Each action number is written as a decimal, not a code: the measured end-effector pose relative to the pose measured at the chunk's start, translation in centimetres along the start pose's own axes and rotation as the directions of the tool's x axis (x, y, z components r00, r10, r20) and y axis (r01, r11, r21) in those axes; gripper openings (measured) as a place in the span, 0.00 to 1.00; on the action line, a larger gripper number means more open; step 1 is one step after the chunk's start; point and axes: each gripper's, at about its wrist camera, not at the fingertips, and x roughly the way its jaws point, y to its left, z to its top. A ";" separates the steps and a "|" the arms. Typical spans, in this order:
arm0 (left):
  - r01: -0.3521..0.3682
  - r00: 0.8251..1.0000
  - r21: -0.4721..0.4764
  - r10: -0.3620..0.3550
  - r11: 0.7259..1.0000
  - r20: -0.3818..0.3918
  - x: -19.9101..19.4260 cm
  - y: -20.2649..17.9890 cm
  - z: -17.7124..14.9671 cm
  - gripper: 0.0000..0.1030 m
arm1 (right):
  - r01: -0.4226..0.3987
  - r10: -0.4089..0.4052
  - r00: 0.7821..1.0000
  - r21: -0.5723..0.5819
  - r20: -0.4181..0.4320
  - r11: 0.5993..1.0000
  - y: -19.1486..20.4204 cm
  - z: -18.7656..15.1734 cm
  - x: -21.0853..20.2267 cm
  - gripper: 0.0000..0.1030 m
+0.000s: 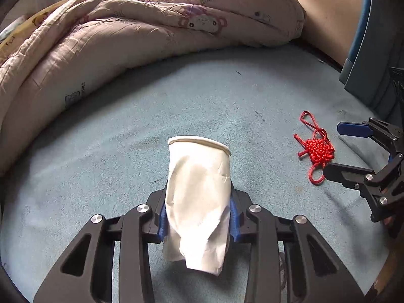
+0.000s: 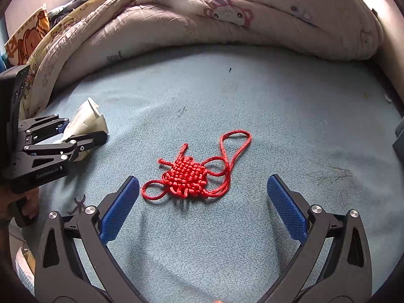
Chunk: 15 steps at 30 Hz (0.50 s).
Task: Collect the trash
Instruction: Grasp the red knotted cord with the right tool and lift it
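Left tool (image 1: 198,223): clamped on a crushed white paper cup (image 1: 199,189), blue pads biting the lower half, rim pointing away from the camera. The cup is already dented and creased, so there's little stiffness left in the wall. It sits in the jaws, apparently just above the blue bed sheet (image 1: 227,96).

Right tool (image 2: 203,217): jaws wide apart, nothing between the pads. It hangs over the sheet with the red knotted cord ornament (image 2: 188,176) lying flat just ahead of the fingertips, loops trailing to both sides.

Risks as I read them:
- Cup slip. A collapsed wall gives the pads nothing to push against; any quick swing or wrist roll could let it slide out, bottom end first. More squeeze only flattens it further.
- Cord pickup. The knot lies flat on soft fabric. Closing from this height likely misses or catches one loop only, leaving it dangling. Going lower risks pinching sheet together with cord and dragging the bedding.
- Wrong target. The ornament may not be trash at all; can't tell from here.
- Tool clash. The two tools are near each other, with the cord between them; a sideways reach by either could knock the other.
- The rumpled quilt (image 1: 106,40) behind is well apart, low concern.
- No bin visible, so the drop path is unknown.
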 end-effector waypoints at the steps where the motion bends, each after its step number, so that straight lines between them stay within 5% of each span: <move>1: 0.001 1.000 -0.021 -0.001 1.000 0.010 -0.5 0.4 -0.4 0.33 | 0.013 -0.013 1.000 -0.029 -0.005 0.999 0.6 0.0 0.1 0.95; 5: -0.006 1.000 -0.064 0.006 0.998 -0.004 -1.1 1.3 -1.5 0.34 | 0.108 -0.114 0.993 -0.139 -0.032 0.984 3.0 -0.1 1.1 0.95; 8: -0.061 0.998 -0.015 0.061 0.998 -0.008 -1.1 0.7 -1.4 0.35 | 0.088 -0.092 0.995 -0.077 -0.045 0.993 2.1 0.2 1.4 0.95; 12: -0.037 0.999 -0.038 0.036 0.999 -0.012 -1.0 1.3 -1.3 0.35 | 0.034 -0.033 0.999 0.045 -0.037 0.998 -0.1 0.6 1.5 0.94; 15: -0.027 1.000 -0.048 0.027 0.998 -0.013 -1.0 1.6 -1.3 0.35 | 0.105 -0.105 0.993 -0.013 -0.060 0.994 1.0 0.6 2.2 0.93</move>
